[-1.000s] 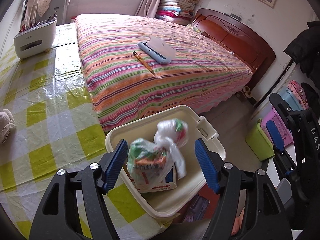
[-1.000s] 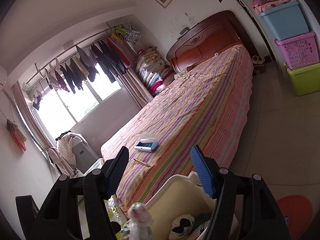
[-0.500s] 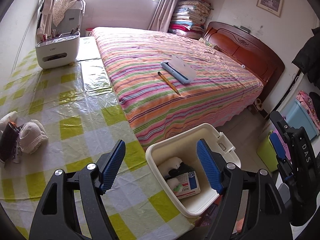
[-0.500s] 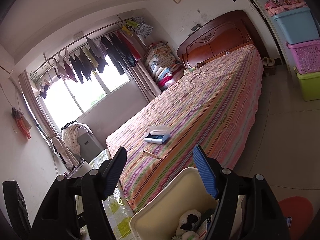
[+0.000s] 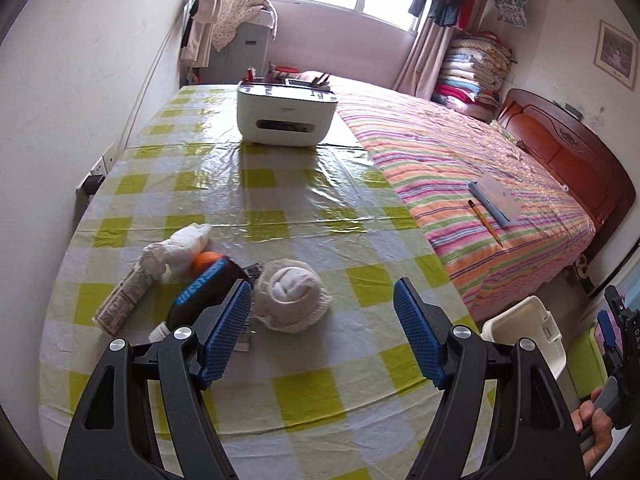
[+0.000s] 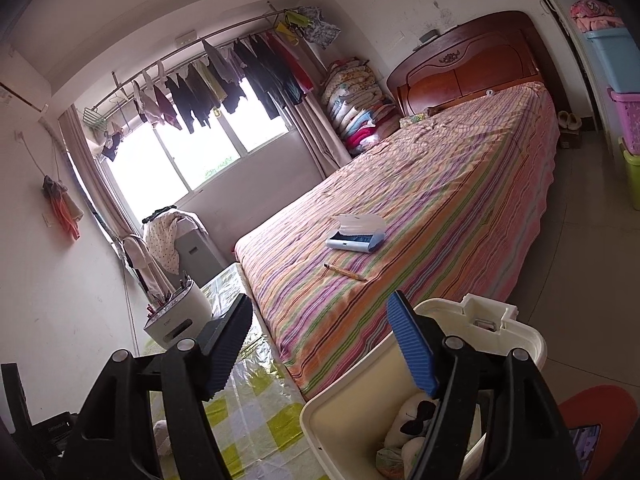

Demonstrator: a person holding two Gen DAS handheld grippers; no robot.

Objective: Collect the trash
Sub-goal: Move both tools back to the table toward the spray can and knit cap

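The left gripper (image 5: 322,334) hangs over the near part of the bench (image 5: 280,184), its jaws wide apart and holding nothing. Just ahead of it lies a small heap of trash near the left edge of the bench: a rolled white cloth ball (image 5: 294,294), a dark packet (image 5: 208,288) with a blue strip, a knotted white bag (image 5: 180,246) and a folded paper (image 5: 124,296) – they touch or overlap each other. Something orange shows between the bag and the packet, but I cannot tell what it is.

The right gripper (image 6: 320,344) is also wide open and empty. It hovers above the bin (image 6: 352,392), which stands off the right near corner of the bench, between the bench and the bed (image 6: 420,200). Some trash (image 6: 412,416) already lies inside the bin.

I judge that the cloth ball is the nearest piece to take. It looks light and soft, so it should squash under the pads and not slip – a hold across the middle of the ball seems best. The packet looks smooth and may slide; it is better to take it across its narrow side. The bag is thin and limp, and the knot is probably the surest place to hold it. Nothing here looks fragile.
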